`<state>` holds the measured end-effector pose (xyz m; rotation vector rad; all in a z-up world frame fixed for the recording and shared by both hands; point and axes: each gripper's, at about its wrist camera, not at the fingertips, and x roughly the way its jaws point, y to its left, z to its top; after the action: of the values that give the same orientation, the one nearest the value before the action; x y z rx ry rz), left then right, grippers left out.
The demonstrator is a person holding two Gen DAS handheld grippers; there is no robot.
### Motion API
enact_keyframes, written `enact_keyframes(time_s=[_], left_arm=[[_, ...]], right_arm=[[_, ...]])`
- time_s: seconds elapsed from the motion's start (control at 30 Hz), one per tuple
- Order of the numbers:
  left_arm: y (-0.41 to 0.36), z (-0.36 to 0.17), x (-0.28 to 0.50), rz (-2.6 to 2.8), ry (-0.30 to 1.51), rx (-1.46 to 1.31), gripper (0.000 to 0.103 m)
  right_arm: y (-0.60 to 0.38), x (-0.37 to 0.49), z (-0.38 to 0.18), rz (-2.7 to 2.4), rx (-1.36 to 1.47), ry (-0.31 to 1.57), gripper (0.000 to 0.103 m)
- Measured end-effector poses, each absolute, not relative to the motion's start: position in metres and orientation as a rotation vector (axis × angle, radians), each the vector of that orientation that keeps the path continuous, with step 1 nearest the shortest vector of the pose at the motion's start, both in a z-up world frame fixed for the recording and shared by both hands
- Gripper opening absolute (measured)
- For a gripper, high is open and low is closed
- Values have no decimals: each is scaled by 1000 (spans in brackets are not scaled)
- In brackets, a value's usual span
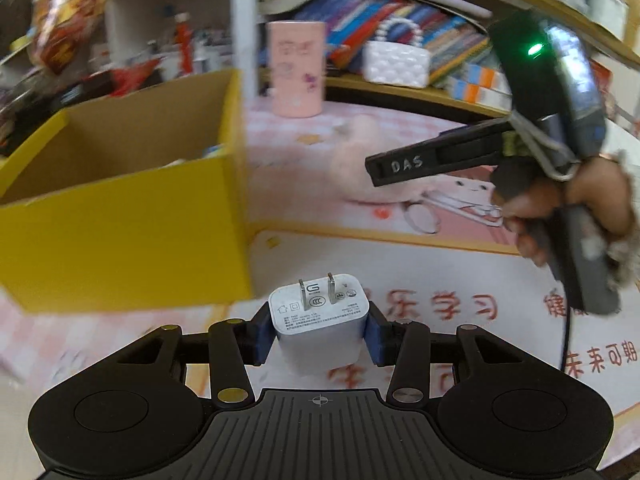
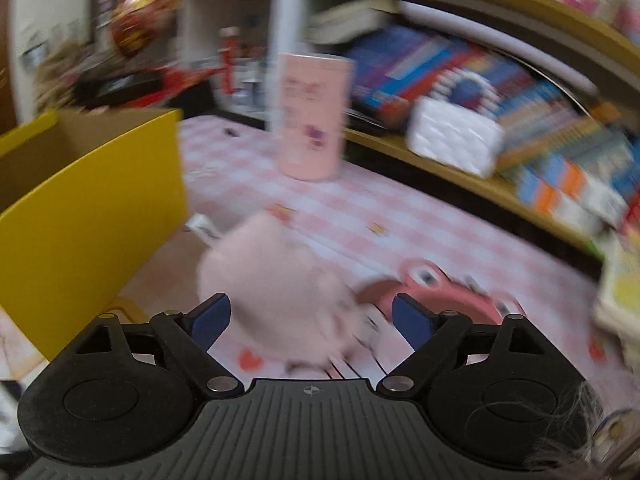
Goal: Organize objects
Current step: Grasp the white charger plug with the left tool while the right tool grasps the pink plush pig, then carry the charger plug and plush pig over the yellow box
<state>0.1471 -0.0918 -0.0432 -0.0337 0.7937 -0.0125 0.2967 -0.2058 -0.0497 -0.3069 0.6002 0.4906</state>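
Observation:
My left gripper (image 1: pixel 318 330) is shut on a white plug charger (image 1: pixel 318 316), prongs pointing forward, held above the desk mat just right of the yellow cardboard box (image 1: pixel 120 236). My right gripper (image 2: pixel 312 320) is open, its blue pads (image 2: pixel 412 320) standing either side of a pink plush toy (image 2: pixel 276 284) that lies on the pink checked cloth; the view is blurred, and I cannot tell if they touch it. The right gripper also shows in the left wrist view (image 1: pixel 400 166), over the plush (image 1: pixel 372 168). The box also shows in the right wrist view (image 2: pixel 92 216).
A pink cylinder holder (image 1: pixel 296 68) stands at the back of the desk. A white quilted handbag (image 1: pixel 396 60) sits on a shelf of books (image 1: pixel 404 28). A pink pencil case with a face (image 2: pixel 436 292) lies right of the plush. Clutter stands behind the box.

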Motion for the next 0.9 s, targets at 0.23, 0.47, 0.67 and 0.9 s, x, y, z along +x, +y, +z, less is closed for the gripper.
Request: enact_keyframes(time_s=[0.23,0.47,0.67,0.9], left_arm=[[-72,-37,131,97,791,-72,43],[-61,-34,119,107,775,-92,43],[-54,-30,115,64,741,-89,43],[-42,-27,104,-10,714,-76,43]], right_arm=[[-171,311,-75,512,-502,557,81],[-186,296,-55,481,-374,557,63],[-205,256,-30,393,-196,621,63],[-216,190,-14,299,-74,666,64]])
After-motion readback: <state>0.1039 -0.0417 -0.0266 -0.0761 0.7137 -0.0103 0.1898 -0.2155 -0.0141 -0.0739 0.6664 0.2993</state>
